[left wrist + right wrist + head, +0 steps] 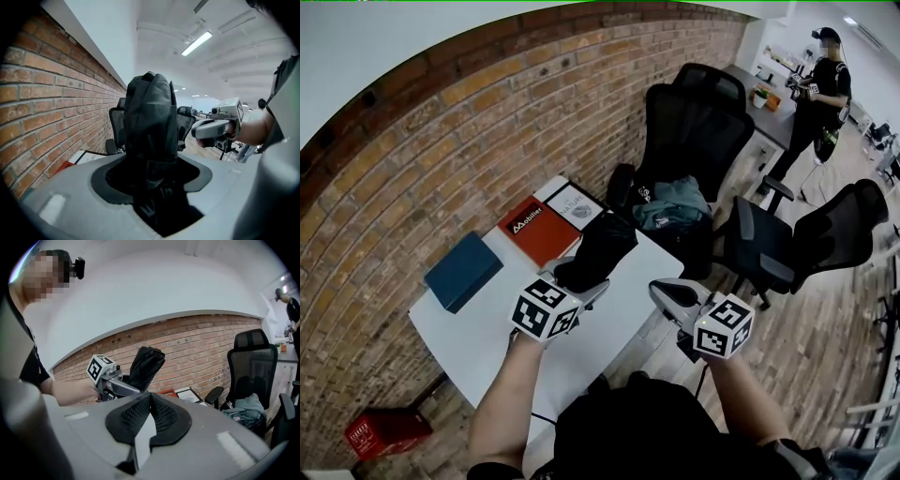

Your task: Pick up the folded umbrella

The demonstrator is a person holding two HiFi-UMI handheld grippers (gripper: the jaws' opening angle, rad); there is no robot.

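The folded umbrella [598, 251] is a black bundle held up above the white table [478, 352], its top tilted toward the brick wall. My left gripper [577, 281] is shut on its lower end. In the left gripper view the umbrella [150, 117] stands upright between the jaws of the left gripper [152, 173] and fills the middle. My right gripper [670, 292] hangs to the right of it, off the table's edge, shut and empty. In the right gripper view its pads [161, 416] meet at the tip of the right gripper [150, 397], and the umbrella [146, 364] rises beyond.
On the table lie a blue book [464, 270], a red book [536, 230] and a white one [575, 206]. Two black office chairs [694, 131] [811, 239] stand to the right, one holding clothes [675, 204]. A red box [384, 431] sits on the floor. A person [820, 94] stands far back.
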